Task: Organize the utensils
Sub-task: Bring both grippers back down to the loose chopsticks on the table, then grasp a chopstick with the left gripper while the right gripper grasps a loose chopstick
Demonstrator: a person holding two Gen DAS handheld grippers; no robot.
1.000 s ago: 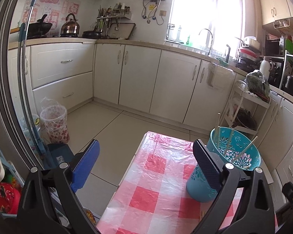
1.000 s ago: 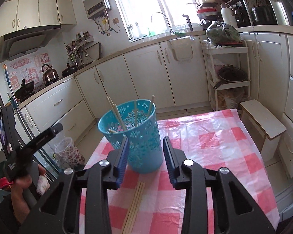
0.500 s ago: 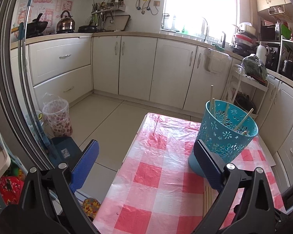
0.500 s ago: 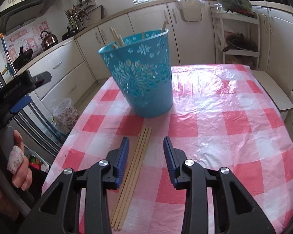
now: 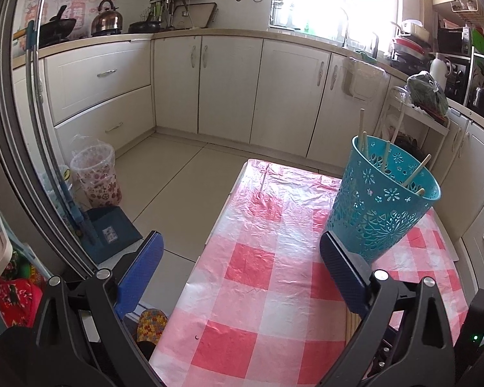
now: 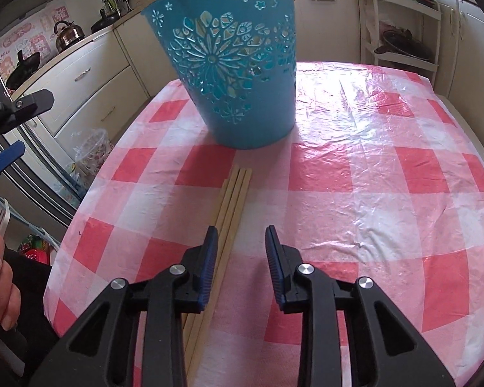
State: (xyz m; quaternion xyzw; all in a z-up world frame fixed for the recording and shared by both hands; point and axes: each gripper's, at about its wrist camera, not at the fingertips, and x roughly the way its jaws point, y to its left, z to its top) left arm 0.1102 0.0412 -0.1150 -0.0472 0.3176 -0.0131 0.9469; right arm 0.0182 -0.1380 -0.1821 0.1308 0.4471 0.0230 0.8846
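Note:
A teal perforated basket (image 6: pixel 232 64) stands on the red-and-white checked tablecloth (image 6: pixel 371 177) and holds several wooden chopsticks (image 5: pixel 384 161). A few more chopsticks (image 6: pixel 232 200) lie side by side on the cloth in front of it. My right gripper (image 6: pixel 241 242) is open and empty, low over the cloth, its left finger (image 6: pixel 209 251) against the lying chopsticks. My left gripper (image 5: pixel 240 254) is wide open and empty, held above the table's left edge, with the basket (image 5: pixel 384 206) just beyond its right finger (image 5: pixel 342 267).
The table's left edge drops to the floor, where a patterned bin (image 5: pixel 96 174), a dustpan (image 5: pixel 113 229) and a slipper (image 5: pixel 151 322) sit. Kitchen cabinets (image 5: pixel 229 87) run behind. A white rack (image 6: pixel 400 32) stands beyond the table's far right.
My right gripper has dropped and moved in toward the lying chopsticks, staying open. My left gripper has drifted back and tilted down a little, still open.

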